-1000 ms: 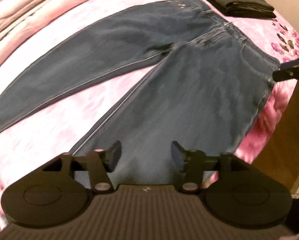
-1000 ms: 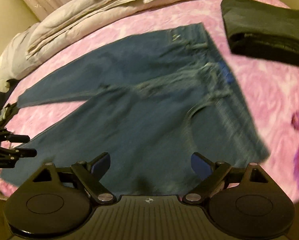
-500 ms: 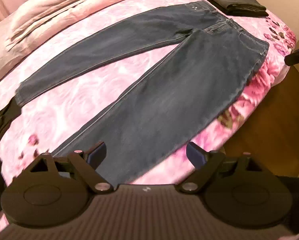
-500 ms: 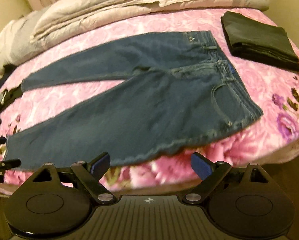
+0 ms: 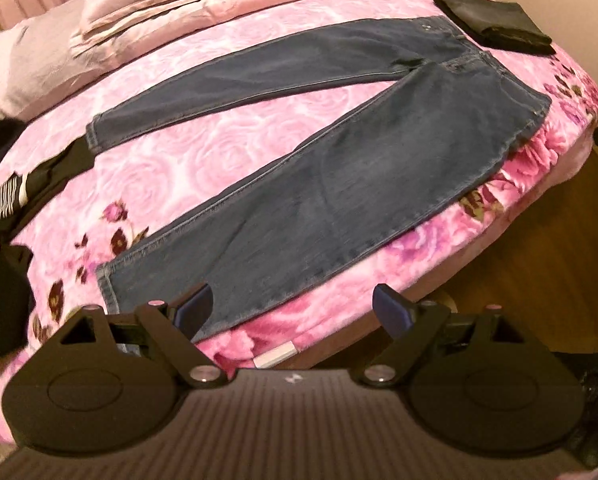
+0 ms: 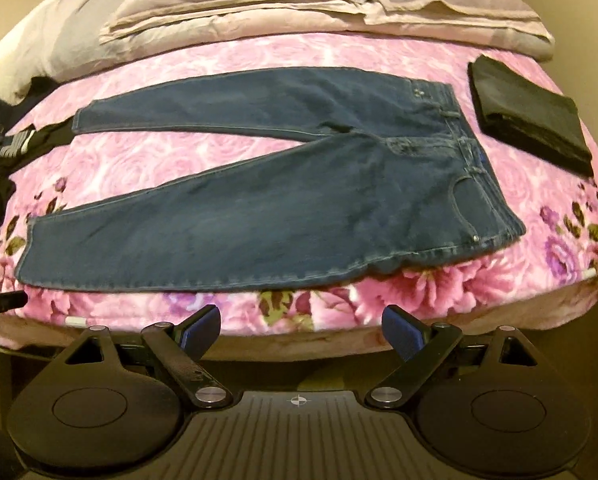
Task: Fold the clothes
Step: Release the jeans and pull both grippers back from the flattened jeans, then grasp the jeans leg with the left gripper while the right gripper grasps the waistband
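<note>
Jeans [image 6: 283, 208] lie flat along the bed's [image 6: 439, 292] near edge, waistband right, legs splayed leftward. Jaws of both grippers [image 5: 292, 307] [image 6: 301, 326] spread, empty.

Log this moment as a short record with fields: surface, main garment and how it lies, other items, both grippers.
surface: pink rose-print blanket over a bed
main garment: blue denim jeans, spread flat, legs apart in a V, waistband toward the folded garment
folded item: black folded garment, beside the waistband, apart from it
bedding: pale folded bedding along the far edge
left gripper: open, nothing between the jaws, off the jeans
right gripper: open, empty, off the jeans
fold progress: not yet started
</note>
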### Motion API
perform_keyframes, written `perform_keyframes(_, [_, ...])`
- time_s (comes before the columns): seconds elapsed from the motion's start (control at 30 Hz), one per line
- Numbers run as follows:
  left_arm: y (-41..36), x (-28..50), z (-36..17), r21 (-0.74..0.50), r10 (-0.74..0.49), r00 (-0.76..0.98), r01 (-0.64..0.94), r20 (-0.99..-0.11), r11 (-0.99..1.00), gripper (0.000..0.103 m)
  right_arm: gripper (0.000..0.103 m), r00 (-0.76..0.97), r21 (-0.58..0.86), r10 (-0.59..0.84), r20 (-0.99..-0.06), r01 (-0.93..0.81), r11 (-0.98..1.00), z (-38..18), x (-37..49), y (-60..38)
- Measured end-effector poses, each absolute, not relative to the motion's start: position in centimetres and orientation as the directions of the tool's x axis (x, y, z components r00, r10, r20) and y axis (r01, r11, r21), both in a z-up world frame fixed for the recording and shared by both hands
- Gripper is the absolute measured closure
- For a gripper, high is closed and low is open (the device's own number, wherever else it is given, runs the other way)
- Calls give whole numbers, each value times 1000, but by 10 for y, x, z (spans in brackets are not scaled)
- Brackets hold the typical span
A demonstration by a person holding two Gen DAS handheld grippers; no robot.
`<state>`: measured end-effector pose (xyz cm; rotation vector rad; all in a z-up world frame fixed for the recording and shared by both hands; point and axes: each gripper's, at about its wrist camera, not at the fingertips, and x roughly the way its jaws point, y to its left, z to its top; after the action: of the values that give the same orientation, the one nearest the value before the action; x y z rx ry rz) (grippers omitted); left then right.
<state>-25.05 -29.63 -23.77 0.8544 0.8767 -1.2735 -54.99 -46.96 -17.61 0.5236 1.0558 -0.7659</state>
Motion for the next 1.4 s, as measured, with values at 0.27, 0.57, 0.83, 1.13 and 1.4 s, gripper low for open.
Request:
perform_keyframes(0.27, [-291,-248,-236,70,-429,105,993,-897,96,18,12,296,30,-304,-906,759,650,-173,-544,-471])
perform_keyframes(0.57, [-282,-260,-242,229,-487,184,973,-854,-35,18,12,298,31,-313,-902,767,641,-179,-554,-477])
perform_keyframes(0.83, [-264,-276,-280,413,-496,263,884,-827,-220,19,12,328,-60,-387,-862,691,720,-192,-557,-477])
perform_keyframes(1.13, [-271,-263,-340,510,-458,343,800,-820,-315,25,12,301,-276,-497,-814,552,787,-249,-565,-489])
perform_keyframes(1.4, [-272,-227,-422,594,-389,454,681,-801,-429,49,13,303,-425,-500,-811,283,860,-344,-569,-527])
